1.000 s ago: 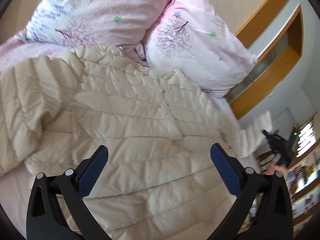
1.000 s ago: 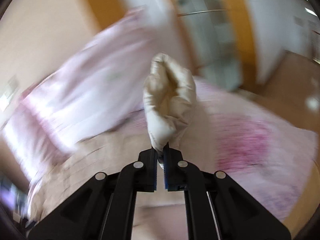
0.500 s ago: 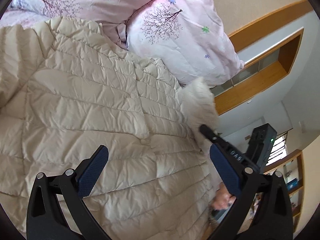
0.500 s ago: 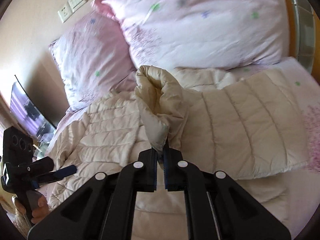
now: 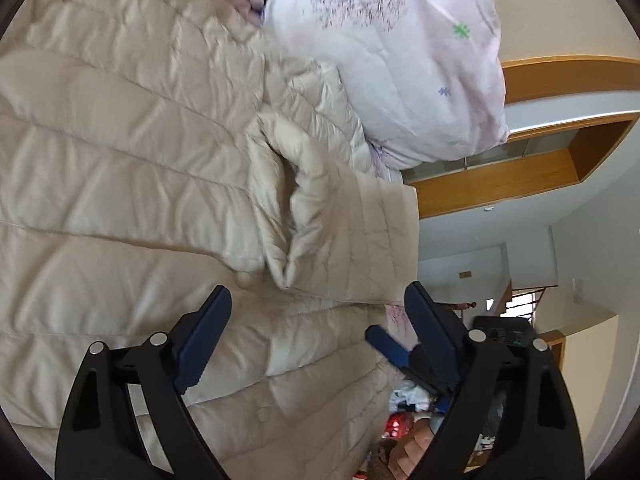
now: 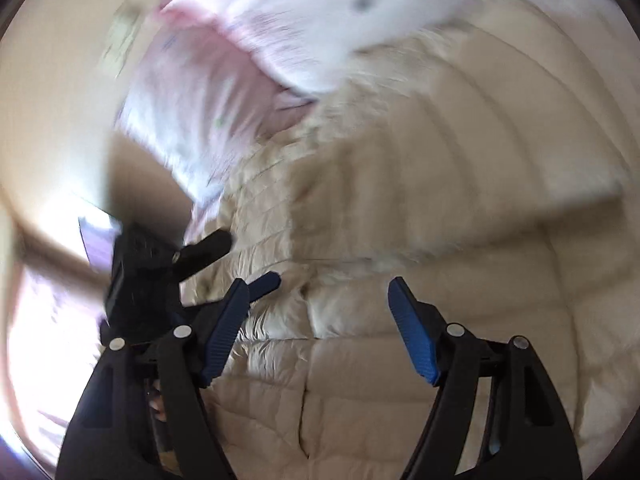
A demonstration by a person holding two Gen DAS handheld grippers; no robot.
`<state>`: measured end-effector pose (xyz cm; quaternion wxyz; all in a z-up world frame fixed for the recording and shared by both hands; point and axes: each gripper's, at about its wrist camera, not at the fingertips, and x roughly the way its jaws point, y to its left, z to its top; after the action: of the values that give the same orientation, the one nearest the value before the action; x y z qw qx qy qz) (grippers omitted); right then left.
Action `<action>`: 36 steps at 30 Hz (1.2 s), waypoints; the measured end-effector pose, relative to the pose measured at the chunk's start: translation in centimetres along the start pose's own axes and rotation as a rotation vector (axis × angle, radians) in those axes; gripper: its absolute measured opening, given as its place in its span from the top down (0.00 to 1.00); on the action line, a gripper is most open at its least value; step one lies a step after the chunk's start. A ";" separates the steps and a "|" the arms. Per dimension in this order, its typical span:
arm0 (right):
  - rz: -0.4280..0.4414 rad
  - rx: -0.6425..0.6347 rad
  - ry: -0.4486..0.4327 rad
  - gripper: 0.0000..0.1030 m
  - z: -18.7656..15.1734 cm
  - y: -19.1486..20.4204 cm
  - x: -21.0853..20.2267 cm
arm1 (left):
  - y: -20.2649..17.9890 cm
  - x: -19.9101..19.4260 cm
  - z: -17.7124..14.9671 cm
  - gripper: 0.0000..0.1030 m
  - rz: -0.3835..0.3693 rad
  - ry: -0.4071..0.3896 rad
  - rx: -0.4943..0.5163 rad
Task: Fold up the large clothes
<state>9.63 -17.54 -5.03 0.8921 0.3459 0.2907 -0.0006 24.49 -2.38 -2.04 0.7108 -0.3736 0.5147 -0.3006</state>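
A cream quilted down jacket lies spread on the bed. Its sleeve is folded across the body, cuff near the middle. My left gripper is open and empty, hovering over the jacket below the folded sleeve. My right gripper is open and empty above the jacket; that view is motion-blurred. The right gripper also shows in the left wrist view, at the jacket's right edge. The left gripper shows in the right wrist view, at the left.
Pink floral pillows lie at the head of the bed, touching the jacket's top edge. A wooden window frame and a white wall are beyond the bed's right side. Clutter lies on the floor beside the bed.
My right gripper has let go of the sleeve and opened; the sleeve now lies folded on the jacket. The left gripper has moved right, staying open.
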 end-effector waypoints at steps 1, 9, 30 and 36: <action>0.002 0.061 -0.025 0.30 0.3 -1.5 -0.7 | -0.1 0.3 0.0 0.15 0.004 0.006 -0.003; -0.003 0.360 -0.235 0.30 2.2 -9.1 -4.1 | -0.8 3.5 0.7 0.50 0.065 0.038 -0.021; -0.085 0.379 -0.247 0.40 4.9 -8.7 -1.2 | 2.9 -7.2 4.5 0.96 0.248 -0.301 0.038; -0.241 0.279 -0.370 0.92 5.0 -7.7 -2.2 | 4.9 -6.8 3.8 0.96 0.272 -0.272 0.004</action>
<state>8.89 -26.93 -5.64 0.8672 0.4225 0.1590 -0.2103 26.39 6.59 -1.99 0.8084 -0.3365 0.4591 -0.1496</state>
